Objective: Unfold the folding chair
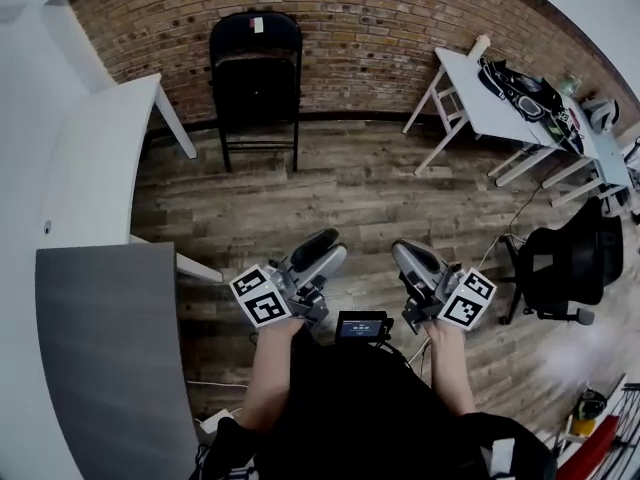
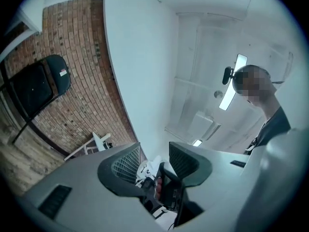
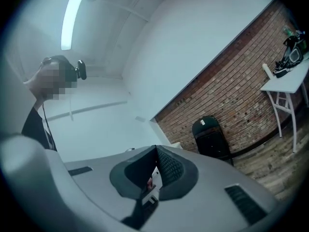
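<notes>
The black folding chair (image 1: 256, 78) stands folded flat against the brick wall at the far side of the room, with a small white label on its backrest. It also shows in the left gripper view (image 2: 36, 88) and in the right gripper view (image 3: 210, 137). Both grippers are held close to the person's body, far from the chair. My left gripper (image 1: 322, 251) (image 2: 154, 151) stands open with nothing between its pads and points somewhat upward. My right gripper (image 1: 412, 256) (image 3: 156, 152) is shut on nothing and points level.
A white table (image 1: 100, 148) and a grey panel (image 1: 110, 348) stand at the left. At the right are a white folding table (image 1: 480, 103) with a bag on it and a black office chair (image 1: 570, 263). Wooden floor (image 1: 340, 193) lies between me and the chair.
</notes>
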Demonstrator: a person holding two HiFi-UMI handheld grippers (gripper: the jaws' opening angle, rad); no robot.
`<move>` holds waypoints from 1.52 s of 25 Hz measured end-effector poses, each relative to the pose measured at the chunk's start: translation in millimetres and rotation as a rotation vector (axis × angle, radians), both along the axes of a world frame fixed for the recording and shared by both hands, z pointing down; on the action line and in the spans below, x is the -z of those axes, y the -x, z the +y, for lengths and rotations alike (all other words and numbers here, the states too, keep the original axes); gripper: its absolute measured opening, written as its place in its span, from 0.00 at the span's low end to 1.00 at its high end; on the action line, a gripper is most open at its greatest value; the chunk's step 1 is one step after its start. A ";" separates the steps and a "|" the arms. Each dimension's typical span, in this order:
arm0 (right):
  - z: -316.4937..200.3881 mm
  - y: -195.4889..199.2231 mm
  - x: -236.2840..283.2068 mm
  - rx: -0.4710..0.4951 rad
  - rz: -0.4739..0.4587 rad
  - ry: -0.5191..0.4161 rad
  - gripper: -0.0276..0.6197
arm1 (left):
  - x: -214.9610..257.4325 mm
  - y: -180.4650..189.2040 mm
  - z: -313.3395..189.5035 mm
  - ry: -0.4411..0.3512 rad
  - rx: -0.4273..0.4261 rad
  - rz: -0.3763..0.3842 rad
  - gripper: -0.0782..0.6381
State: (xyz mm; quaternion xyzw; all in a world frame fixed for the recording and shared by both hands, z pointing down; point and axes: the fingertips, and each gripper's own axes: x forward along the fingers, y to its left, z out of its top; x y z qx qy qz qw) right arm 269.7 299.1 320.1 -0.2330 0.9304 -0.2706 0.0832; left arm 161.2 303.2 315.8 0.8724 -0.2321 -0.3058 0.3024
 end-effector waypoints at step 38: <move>-19.1 3.2 20.6 -0.124 -0.078 0.006 0.07 | 13.6 36.2 0.3 0.035 0.035 0.057 0.39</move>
